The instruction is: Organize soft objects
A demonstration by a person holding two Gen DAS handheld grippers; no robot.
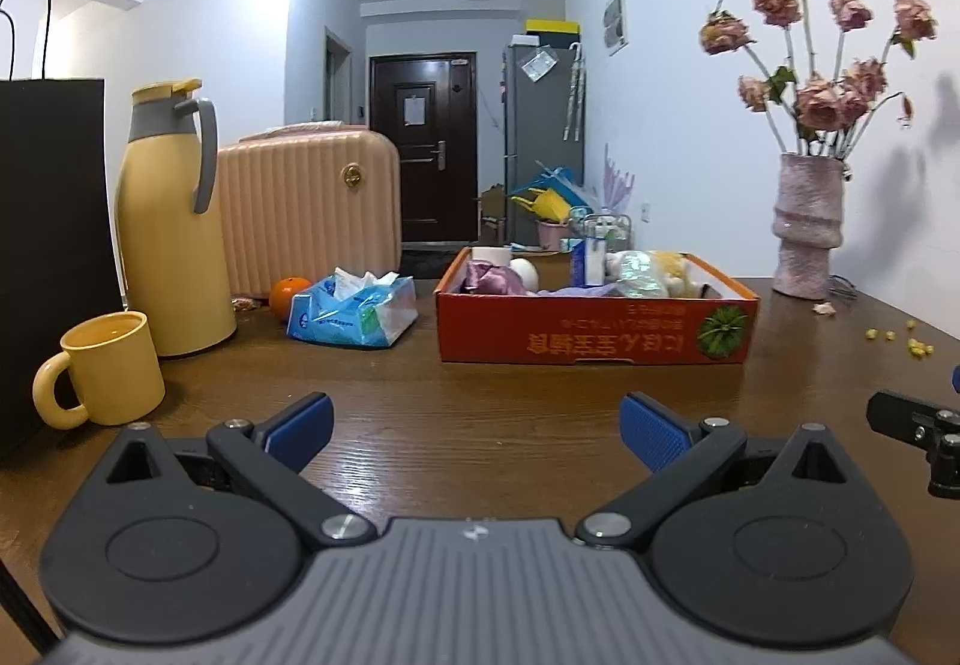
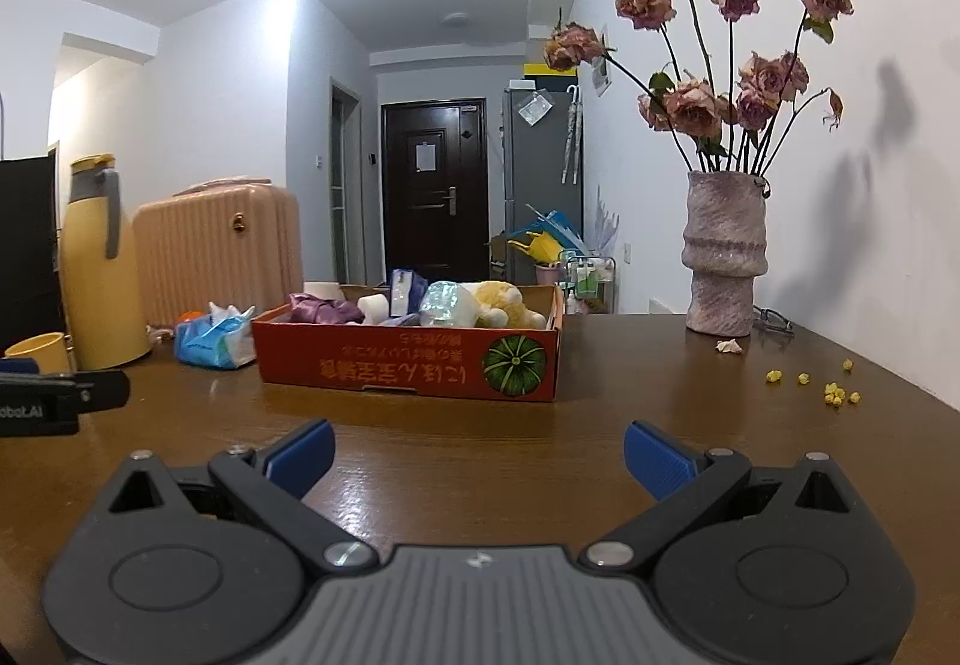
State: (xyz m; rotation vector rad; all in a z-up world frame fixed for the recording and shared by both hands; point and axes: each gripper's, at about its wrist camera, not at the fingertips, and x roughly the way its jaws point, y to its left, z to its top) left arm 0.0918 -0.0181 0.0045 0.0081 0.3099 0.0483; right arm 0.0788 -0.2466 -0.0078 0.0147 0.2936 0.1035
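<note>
Both grippers, left (image 1: 474, 434) and right (image 2: 477, 458), hover empty over the dark wooden table (image 1: 480, 383), blue-padded fingers spread wide. Straight ahead sits the shallow red cardboard box (image 2: 408, 365), holding purple cloth (image 2: 324, 308) and a yellow plush toy (image 2: 504, 305).

You see only the tops of the things in the orange box (image 1: 594, 332): its front wall hides the lower part of the purple cloth (image 1: 489, 275), the yellow plush toy (image 2: 501, 302) and the shiny wrapped bundle (image 2: 447, 305). The black paper bag (image 1: 51, 245) runs off the left edge. The orange (image 1: 288, 296) sits half behind the tissue pack (image 1: 354, 314). The yellow bits (image 2: 834, 392) on the table are too small to name, perhaps fallen petals.
</note>
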